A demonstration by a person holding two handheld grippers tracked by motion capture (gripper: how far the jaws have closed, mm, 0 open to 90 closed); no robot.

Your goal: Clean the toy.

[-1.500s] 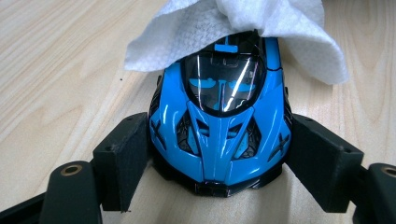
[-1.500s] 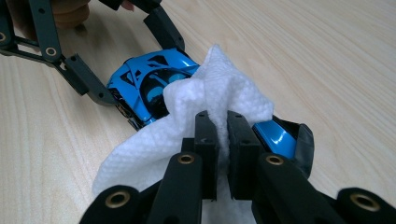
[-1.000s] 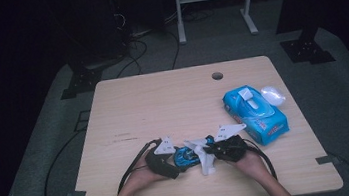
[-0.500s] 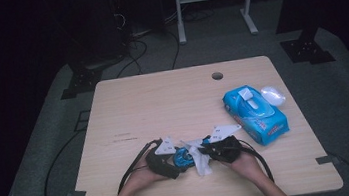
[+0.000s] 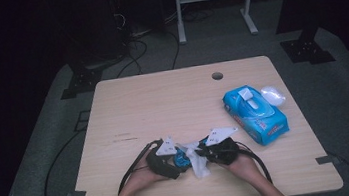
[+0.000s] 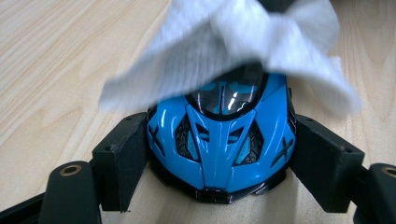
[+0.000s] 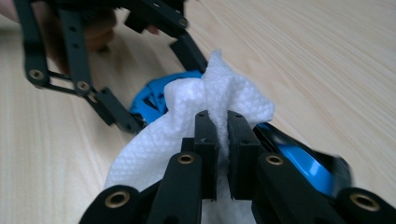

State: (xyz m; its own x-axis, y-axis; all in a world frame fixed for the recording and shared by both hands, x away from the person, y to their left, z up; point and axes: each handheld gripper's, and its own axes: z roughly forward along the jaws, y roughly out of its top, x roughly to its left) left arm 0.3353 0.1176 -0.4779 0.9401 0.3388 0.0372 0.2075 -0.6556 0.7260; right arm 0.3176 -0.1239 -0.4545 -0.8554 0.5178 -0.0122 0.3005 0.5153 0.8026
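Observation:
A shiny blue toy car (image 6: 219, 140) sits on the wooden table, nose toward the camera in the left gripper view. My left gripper (image 6: 217, 156) is shut on the car, one pad against each flank. A white wipe (image 6: 243, 44) drapes over the car's roof and rear. In the right gripper view my right gripper (image 7: 222, 140) is shut on a bunched fold of the wipe (image 7: 210, 100), held against the car (image 7: 154, 95). In the high view the left gripper (image 5: 172, 157) and the right gripper (image 5: 208, 153) meet near the table's front edge with the wipe (image 5: 200, 164) between them.
A blue pack of wipes (image 5: 255, 114) with a white flip lid lies at the right of the table (image 5: 163, 104). A crumpled white wipe (image 5: 274, 95) rests just behind it. A cable hole (image 5: 217, 76) is at the back edge. Gripper cables trail off the front.
My right gripper has shifted slightly left with the wipe, over the car. The left gripper and the car have stayed put.

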